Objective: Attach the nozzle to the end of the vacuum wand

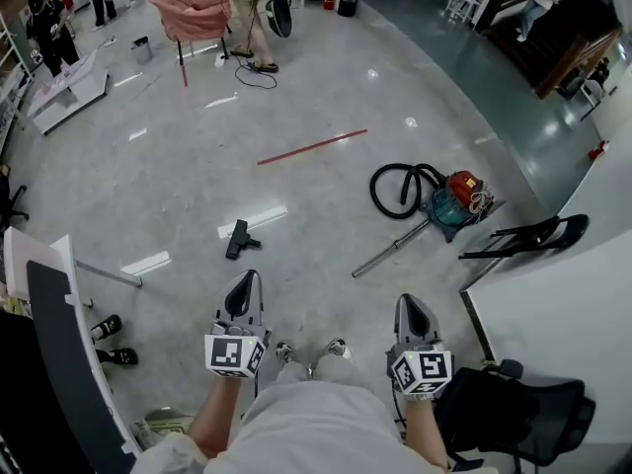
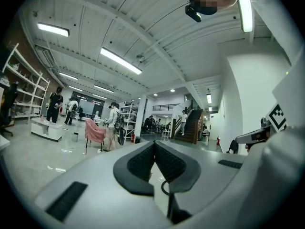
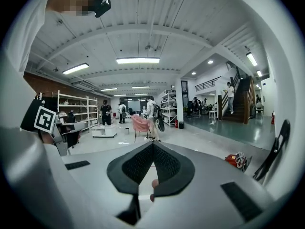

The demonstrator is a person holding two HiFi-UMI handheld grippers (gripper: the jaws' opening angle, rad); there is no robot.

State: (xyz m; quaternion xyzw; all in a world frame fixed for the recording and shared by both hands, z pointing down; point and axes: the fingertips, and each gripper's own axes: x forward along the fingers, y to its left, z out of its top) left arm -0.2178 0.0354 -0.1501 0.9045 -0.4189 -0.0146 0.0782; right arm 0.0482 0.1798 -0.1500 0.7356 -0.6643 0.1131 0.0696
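The nozzle [image 1: 238,238] on the floor [image 1: 326,97] is too small to show its socket end. The black chair [image 1: 533,413] is cut off by the head view's bottom edge.

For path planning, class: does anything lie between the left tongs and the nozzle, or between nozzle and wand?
Nothing visible does: only bare floor lies between the left tongs and the nozzle, and between the nozzle and the wand.
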